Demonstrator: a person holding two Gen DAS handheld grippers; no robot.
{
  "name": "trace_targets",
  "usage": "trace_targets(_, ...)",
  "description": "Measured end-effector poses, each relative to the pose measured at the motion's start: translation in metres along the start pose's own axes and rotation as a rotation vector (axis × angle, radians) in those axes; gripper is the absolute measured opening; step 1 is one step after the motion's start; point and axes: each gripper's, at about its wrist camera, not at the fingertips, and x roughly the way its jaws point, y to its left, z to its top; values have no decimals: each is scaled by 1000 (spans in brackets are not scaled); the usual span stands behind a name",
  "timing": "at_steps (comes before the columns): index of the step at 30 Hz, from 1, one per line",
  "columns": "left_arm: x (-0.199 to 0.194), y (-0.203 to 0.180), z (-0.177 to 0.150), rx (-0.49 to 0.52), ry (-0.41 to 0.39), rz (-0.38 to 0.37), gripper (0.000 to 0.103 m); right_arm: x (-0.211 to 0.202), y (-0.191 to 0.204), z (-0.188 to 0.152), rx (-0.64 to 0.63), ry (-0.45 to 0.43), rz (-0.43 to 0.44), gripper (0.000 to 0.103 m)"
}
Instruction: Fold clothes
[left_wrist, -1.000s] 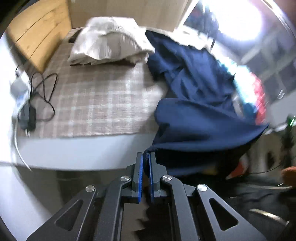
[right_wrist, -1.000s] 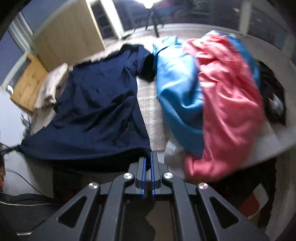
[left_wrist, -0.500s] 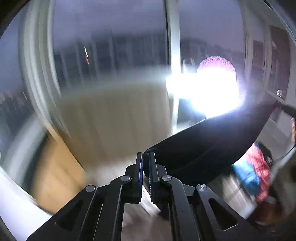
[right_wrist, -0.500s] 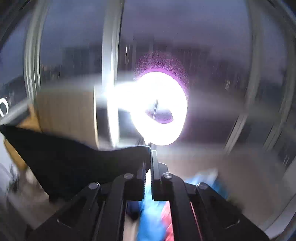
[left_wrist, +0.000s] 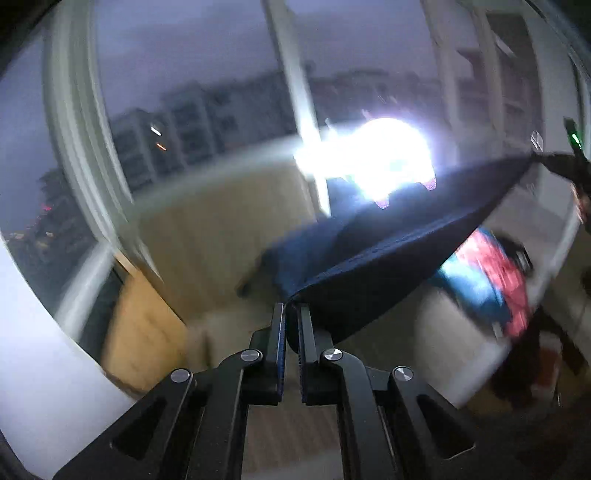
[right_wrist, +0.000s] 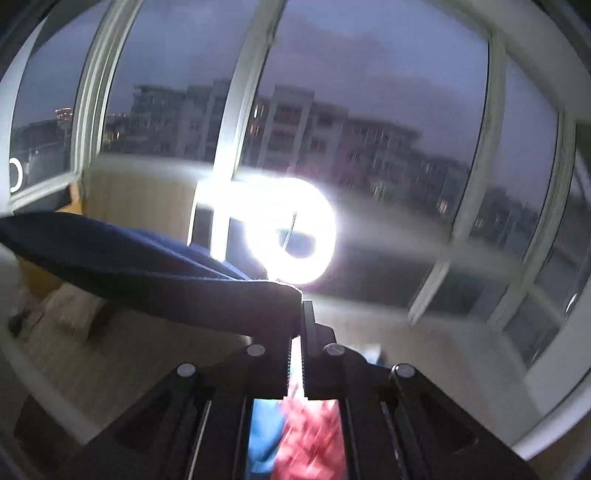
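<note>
Both grippers — left (left_wrist: 291, 308) and right (right_wrist: 301, 299) — pinch corners of the navy shirt (left_wrist: 388, 251), stretched in midair between them.

The garment (left_wrist: 399, 254) stretched between the grippers was dark navy blue, plain, with no pattern visible. The left gripper (left_wrist: 291, 314) and right gripper (right_wrist: 301, 306) were black with silver screws, and the left's pads showed blue edges. Below lay a bright blue cloth (left_wrist: 469, 291) and a pinkish-red cloth (left_wrist: 506, 284). The window frames (right_wrist: 229, 122) were white, the sky outside a dusky purple-grey.
</note>
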Motion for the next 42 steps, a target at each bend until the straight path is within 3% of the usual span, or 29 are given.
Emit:
trace_targets(4,49,-17,-104,-111,185,-94,5,20,16,-124,101,194,65,4)
trace_targets(9,115,-29,-204,-198,392,-205,5,68,38,-272,249,463,118,4)
trace_targets(12,151,-38,-247,-218,480,-225,5,95,57,-341,264,585,125,4)
trace_targets(14,173,-43,-273,-227,530,-233,5,109,66,-364,265,634,119,4)
trace_targets(16,182,-39,-286,-237,556,-222,5,115,72,-370,238,648,101,4)
trace_targets(22,184,-18,-290,-283,525,-227,5,115,83,-365,149,655,72,4)
trace_targets(29,202,-35,-315,-223,608,-233,6,134,104,-381,57,762,89,5)
trace_targets(31,210,-34,-323,-212,654,-233,12,134,109,-380,9,799,87,13)
trace_targets(33,212,-28,-333,-205,697,-223,11,127,111,-378,-34,841,89,33)
trace_targets(36,200,-10,-342,-230,726,-213,11,102,107,-367,-83,864,92,33)
trace_targets(39,181,22,-337,-308,710,-173,9,78,92,-339,-52,834,90,33)
trace_targets(42,173,38,-300,-321,609,-158,8,66,69,-283,57,692,106,35)
